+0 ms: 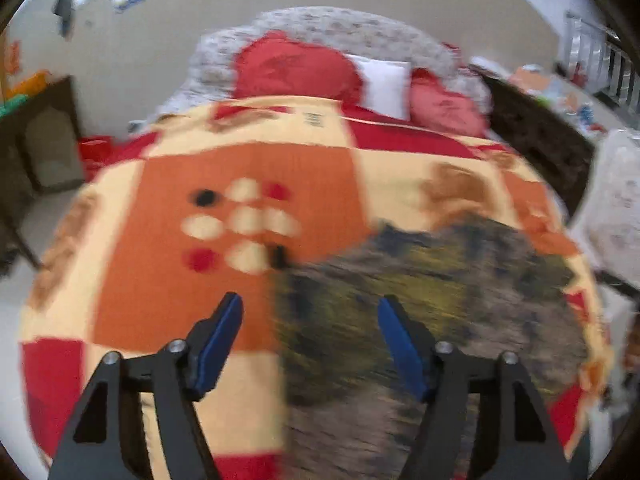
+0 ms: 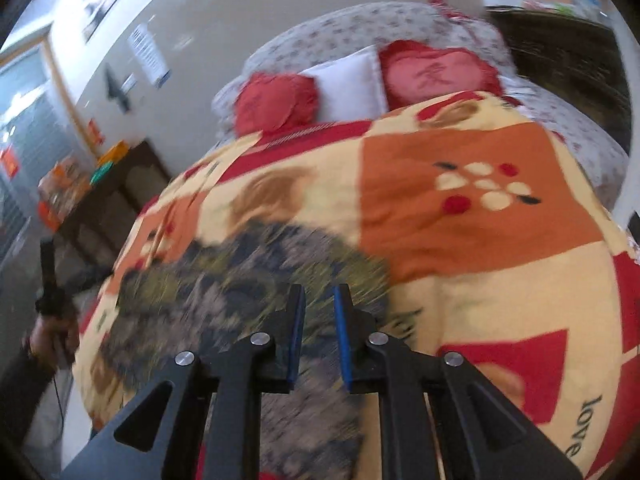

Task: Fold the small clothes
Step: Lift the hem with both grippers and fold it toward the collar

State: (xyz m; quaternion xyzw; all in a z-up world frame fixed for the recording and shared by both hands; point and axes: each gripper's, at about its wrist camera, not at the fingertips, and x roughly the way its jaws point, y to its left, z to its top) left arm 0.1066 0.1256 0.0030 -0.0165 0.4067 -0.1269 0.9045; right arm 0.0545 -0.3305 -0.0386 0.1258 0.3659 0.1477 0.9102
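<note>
You are hovering both grippers over garment point(image 1: 432, 320) lying flat on quilt point(image 1: 224, 168). Left gripper point(image 1: 310, 338) spread wide, straddling its left edge; right gripper point(image 2: 319, 334) slightly parted, empty, sitting nearer garment's middle.

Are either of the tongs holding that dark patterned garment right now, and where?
No. Left tongs stand wide open, right tongs narrowly open; both are above the dark patterned garment, gripping nothing.

Left tongs point(image 1: 310, 312) spread wide, right tongs point(image 2: 319, 300) narrowly parted
</note>
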